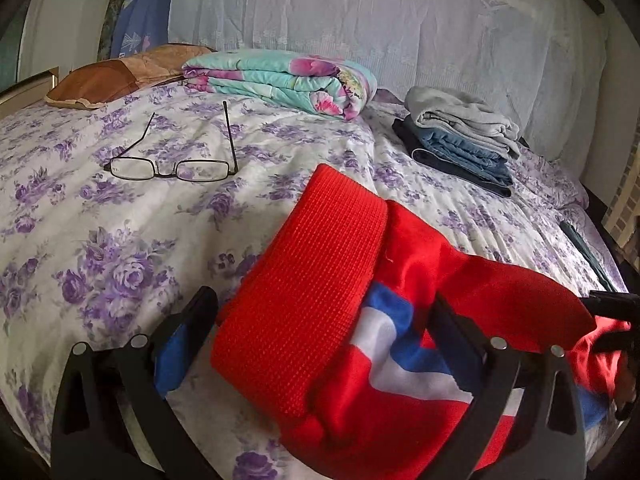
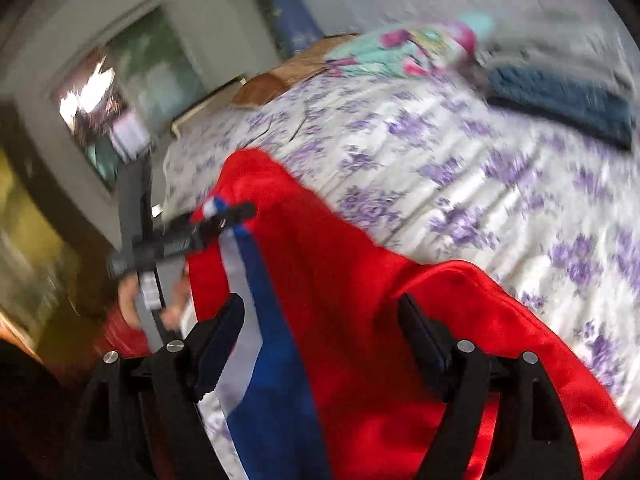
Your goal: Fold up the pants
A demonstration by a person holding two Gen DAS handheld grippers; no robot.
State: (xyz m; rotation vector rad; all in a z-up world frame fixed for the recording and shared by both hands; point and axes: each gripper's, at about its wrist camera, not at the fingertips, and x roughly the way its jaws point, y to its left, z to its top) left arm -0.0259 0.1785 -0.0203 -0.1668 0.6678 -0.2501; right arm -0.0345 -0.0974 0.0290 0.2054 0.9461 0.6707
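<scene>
The red pants (image 1: 320, 272), with a ribbed red waistband and a blue and white side stripe, lie on the floral bedsheet (image 1: 120, 240). My left gripper (image 1: 324, 312) is open, its fingers on either side of the waistband end, the cloth draped between and over them. My right gripper (image 2: 320, 312) is open too, with the red pants (image 2: 352, 280) and their stripe lying between its fingers. In the blurred right wrist view the left gripper (image 2: 224, 216) sits at the pants' far edge. The right gripper's tip shows in the left wrist view at the far right (image 1: 612, 304).
Black-framed glasses (image 1: 176, 160) lie on the sheet to the left. A folded floral quilt (image 1: 280, 80) and a brown pillow (image 1: 116, 76) lie at the back. A stack of folded grey and denim clothes (image 1: 460, 136) sits at the back right. The bed's edge is at the right.
</scene>
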